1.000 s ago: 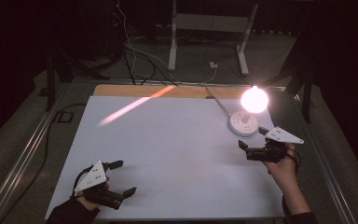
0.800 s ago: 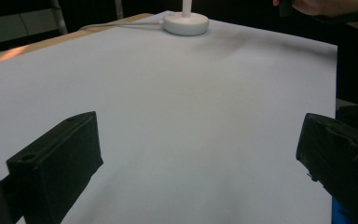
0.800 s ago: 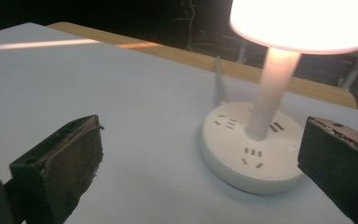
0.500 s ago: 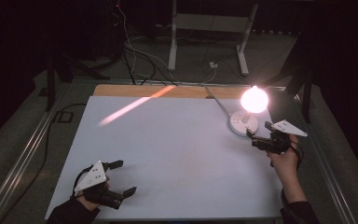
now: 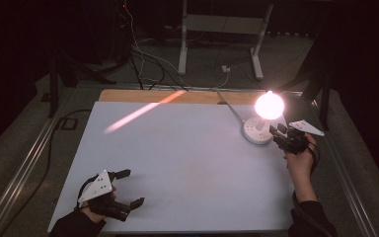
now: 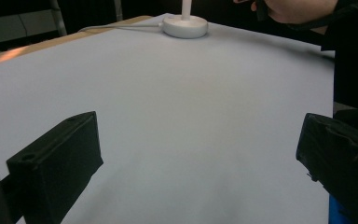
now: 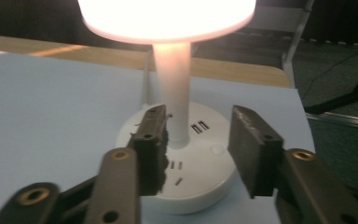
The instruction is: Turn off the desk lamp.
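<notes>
**Right gripper at lamp base, jaws narrowing, no grip**

Near edge: left gripper [image 5: 123, 190] sits low at the near-left corner of the white table sheet [image 5: 177, 163], jaws spread wide, nothing but bare sheet between them in the left gripper view.

Mid: sheet bare across the middle; an orange light streak [image 5: 140, 112] runs over its far-left part.

Far right: lamp [image 5: 261, 123], lit, upright on its round white base [image 7: 186, 168] near the far-right corner. Right gripper [image 5: 280, 136] is just beside the base on its right. Its jaws have just been closing; in the right gripper view they stand part open over the base, stem [image 7: 175, 93] beyond the gap, pads not pressing on anything.

Beyond the table: lamp cord [image 5: 227, 103], metal stand [image 5: 217, 29], cables on the floor [image 5: 143, 59].
</notes>
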The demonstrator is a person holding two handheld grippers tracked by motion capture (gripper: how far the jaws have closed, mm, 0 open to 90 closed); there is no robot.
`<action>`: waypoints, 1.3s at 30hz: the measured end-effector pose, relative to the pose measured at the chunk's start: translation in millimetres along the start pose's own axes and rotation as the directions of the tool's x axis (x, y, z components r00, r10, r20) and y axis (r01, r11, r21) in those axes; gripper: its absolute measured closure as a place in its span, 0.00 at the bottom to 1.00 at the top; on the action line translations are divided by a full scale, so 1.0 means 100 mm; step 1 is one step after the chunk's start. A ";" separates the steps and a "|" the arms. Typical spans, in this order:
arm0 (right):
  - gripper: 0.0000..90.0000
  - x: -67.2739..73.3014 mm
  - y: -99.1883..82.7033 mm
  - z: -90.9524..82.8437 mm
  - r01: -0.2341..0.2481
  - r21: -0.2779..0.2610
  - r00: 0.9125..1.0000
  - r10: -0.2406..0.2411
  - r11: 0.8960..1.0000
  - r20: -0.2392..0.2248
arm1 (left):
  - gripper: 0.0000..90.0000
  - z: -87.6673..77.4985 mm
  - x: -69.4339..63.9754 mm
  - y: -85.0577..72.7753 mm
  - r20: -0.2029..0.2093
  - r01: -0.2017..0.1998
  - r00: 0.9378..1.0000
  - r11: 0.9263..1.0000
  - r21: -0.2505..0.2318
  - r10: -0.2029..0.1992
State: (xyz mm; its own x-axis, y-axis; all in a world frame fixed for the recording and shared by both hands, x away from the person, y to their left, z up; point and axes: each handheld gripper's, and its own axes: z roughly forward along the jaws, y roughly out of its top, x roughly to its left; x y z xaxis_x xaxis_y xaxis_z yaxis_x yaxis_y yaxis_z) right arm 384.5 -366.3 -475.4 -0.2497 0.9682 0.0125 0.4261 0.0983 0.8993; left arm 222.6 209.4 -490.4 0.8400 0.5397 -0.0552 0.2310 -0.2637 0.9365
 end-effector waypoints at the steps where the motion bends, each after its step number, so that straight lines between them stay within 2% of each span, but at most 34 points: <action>1: 0.74 -0.02 0.00 0.02 -0.010 0.005 1.000 0.010 1.000 0.001 | 0.01 0.00 0.00 0.00 -0.001 0.000 1.000 1.000 0.001 0.000; 5: 0.81 -0.08 -0.01 0.07 -0.044 0.025 0.999 0.044 0.999 0.007 | 0.01 0.01 0.00 0.00 0.002 -0.005 1.000 1.000 0.004 0.005; 10: 0.99 -0.14 -0.04 0.17 -0.087 0.068 0.996 0.086 0.994 0.019 | 0.01 0.01 0.00 0.00 0.003 -0.004 1.000 1.000 0.004 0.004; 13: 1.00 -0.17 -0.06 0.25 -0.147 0.074 0.989 0.146 0.986 0.020 | 0.01 0.01 0.00 0.00 0.000 -0.001 1.000 1.000 0.003 0.001; 15: 1.00 -0.18 -0.08 0.27 -0.155 0.070 0.988 0.154 0.985 0.022 | 0.01 0.01 0.00 0.00 0.000 -0.002 1.000 1.000 0.005 0.002; 19: 1.00 -0.22 -0.10 0.34 -0.216 0.074 0.976 0.216 0.974 0.016 | 0.01 0.01 0.00 0.00 -0.001 0.000 1.000 1.000 0.003 0.000; 39: 1.00 -0.21 -0.14 0.51 -0.233 0.104 0.972 0.233 0.967 0.012 | 0.01 0.02 0.01 -0.01 -0.003 0.002 1.000 1.000 0.006 -0.002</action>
State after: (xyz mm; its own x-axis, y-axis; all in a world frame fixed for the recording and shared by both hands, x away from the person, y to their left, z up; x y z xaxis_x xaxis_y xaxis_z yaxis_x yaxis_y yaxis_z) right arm 427.8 -376.8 -510.4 -0.1334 0.9671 0.2167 0.5610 -0.1065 0.8209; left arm 224.0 208.5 -491.9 0.8381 0.5427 -0.0562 0.2356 -0.2671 0.9344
